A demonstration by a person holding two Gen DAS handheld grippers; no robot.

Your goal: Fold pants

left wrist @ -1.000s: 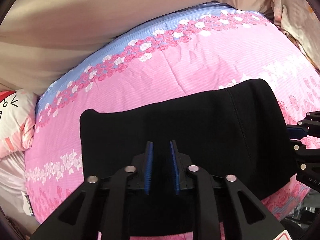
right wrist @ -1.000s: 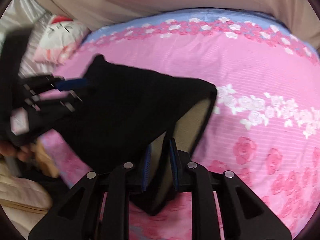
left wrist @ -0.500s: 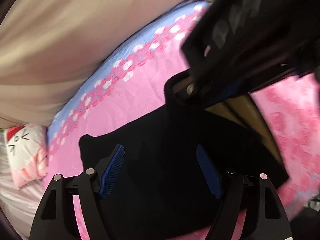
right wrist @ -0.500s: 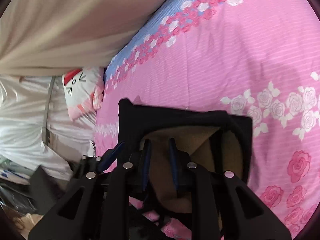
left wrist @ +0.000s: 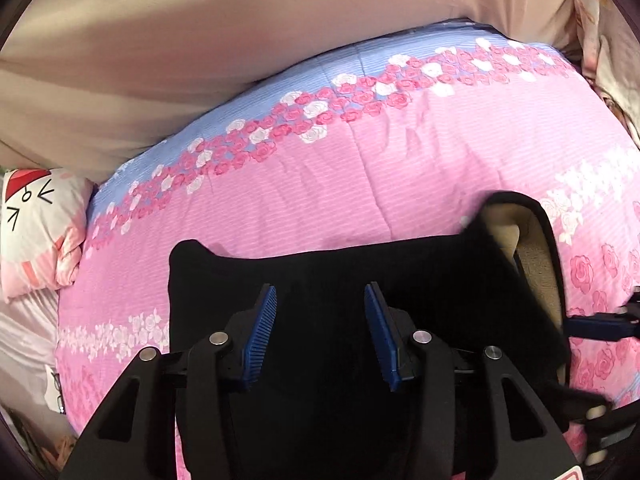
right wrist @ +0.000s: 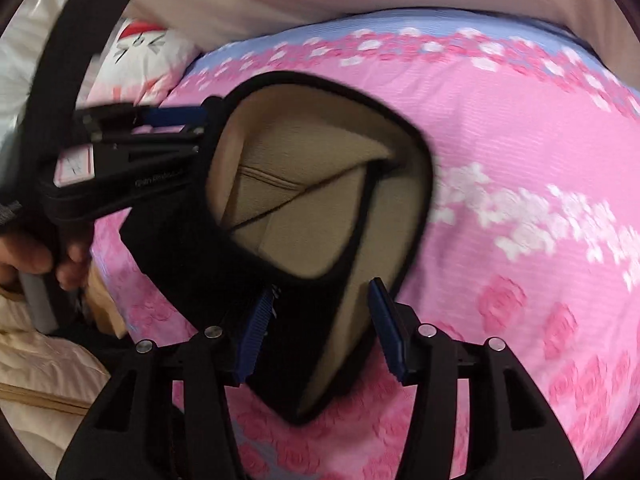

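Both grippers, left gripper and right gripper, stand half open over the black pants, gripping nothing; the left jaws have just been closing, the right opening.

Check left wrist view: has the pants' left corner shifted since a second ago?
No. The pants corner sits above the lower white-rose band as before; only the waist end has opened, showing tan lining.

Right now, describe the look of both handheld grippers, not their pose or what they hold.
The left gripper and right gripper match: black plastic linkage frames with silver round pins and two flat, ribbed blue pads. Seen from the right wrist, the left gripper's body carries a white label edged in pink and small pale lettering too blurred to read. No cables or sleeves show.
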